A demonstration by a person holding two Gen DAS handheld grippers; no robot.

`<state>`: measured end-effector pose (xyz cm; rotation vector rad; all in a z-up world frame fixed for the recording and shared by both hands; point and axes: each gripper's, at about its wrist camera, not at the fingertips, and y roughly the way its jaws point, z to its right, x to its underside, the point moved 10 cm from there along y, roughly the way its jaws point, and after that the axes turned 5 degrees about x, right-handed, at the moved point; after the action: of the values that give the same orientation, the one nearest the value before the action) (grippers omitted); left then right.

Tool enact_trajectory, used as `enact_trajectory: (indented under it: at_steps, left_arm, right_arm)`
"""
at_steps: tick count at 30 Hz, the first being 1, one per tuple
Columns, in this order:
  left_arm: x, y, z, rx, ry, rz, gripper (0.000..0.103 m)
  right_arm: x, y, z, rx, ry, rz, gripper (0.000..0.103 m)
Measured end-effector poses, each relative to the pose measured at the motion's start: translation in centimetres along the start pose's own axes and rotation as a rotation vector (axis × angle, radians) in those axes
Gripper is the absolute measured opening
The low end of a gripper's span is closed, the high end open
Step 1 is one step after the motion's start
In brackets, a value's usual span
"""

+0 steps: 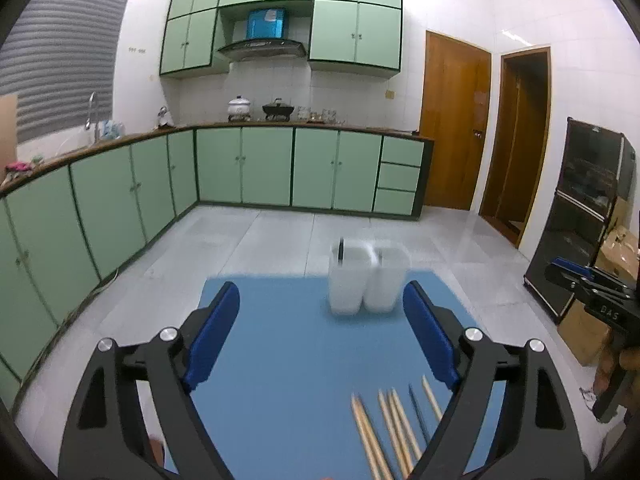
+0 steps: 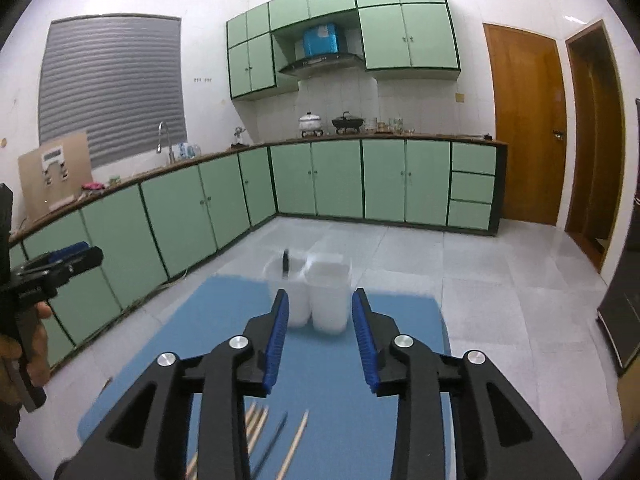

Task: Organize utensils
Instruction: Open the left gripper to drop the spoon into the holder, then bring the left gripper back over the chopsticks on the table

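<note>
Blue pads, left hand-held gripper (image 1: pixel 320 332): jaws spread wide, nothing between them, hovering over the desk.
Right hand-held gripper (image 2: pixel 320 336): jaws partly apart, narrower gap than the left, nothing gripped; also seen at the right edge of the left wrist view, held in a hand (image 1: pixel 624 364).
Hand on left unit: visible at the left edge of the right wrist view (image 2: pixel 34 344), wrapped round the black handle.
Desk (image 1: pixel 288 360): blue top, bare in the middle.
Chopsticks (image 1: pixel 394 428): several pale wooden ones lying flat at the near edge of the desk, roughly parallel, tips pointing away, blurred.
Dark utensil (image 1: pixel 418 412): thin, lies among the chopsticks, between the main bunch and one lone wooden stick to the right; type unclear.
Containers (image 1: pixel 366 276): two white translucent holders side by side, touching, upright at the far edge of the desk, well apart from the chopsticks.
Item in holder (image 1: pixel 341 250): one dark upright piece stands in the left container; right container's contents can't be made out.
Floor (image 1: pixel 280 236): pale tiles beyond the desk.
Cabinets (image 1: pixel 280 168): green, along the far and left walls.
Door (image 1: pixel 454 120): wood, far right.
</note>
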<state>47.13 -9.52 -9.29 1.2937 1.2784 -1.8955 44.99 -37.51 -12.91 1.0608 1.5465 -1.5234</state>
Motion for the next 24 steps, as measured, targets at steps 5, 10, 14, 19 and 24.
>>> enact_trajectory:
  at_steps: [5, 10, 14, 19, 24]
  left_arm:
    - [7.9, -4.8, -0.3, -0.037, -0.02, -0.031, 0.083]
    - [16.0, -6.7, 1.3, -0.043, -0.029, -0.084, 0.083]
    - [21.3, -5.7, 2.9, -0.026, -0.013, -0.156, 0.083]
    - [25.5, -3.7, 3.2, -0.016, -0.003, -0.258, 0.082]
    - [27.8, -1.8, 2.5, -0.017, -0.022, -0.337, 0.077]
  right_arm:
    - [8.1, -4.5, -1.2, 0.009, 0.038, -0.054, 0.034]
    - [16.4, -5.9, -2.6, 0.022, 0.085, -0.13, 0.035]
    - [21.2, -6.1, -3.9, 0.028, 0.086, -0.175, 0.035]
    - [25.2, -5.8, -4.8, 0.022, 0.082, -0.23, 0.035]
    - [26.3, -4.7, -5.3, 0.009, 0.078, -0.265, 0.035]
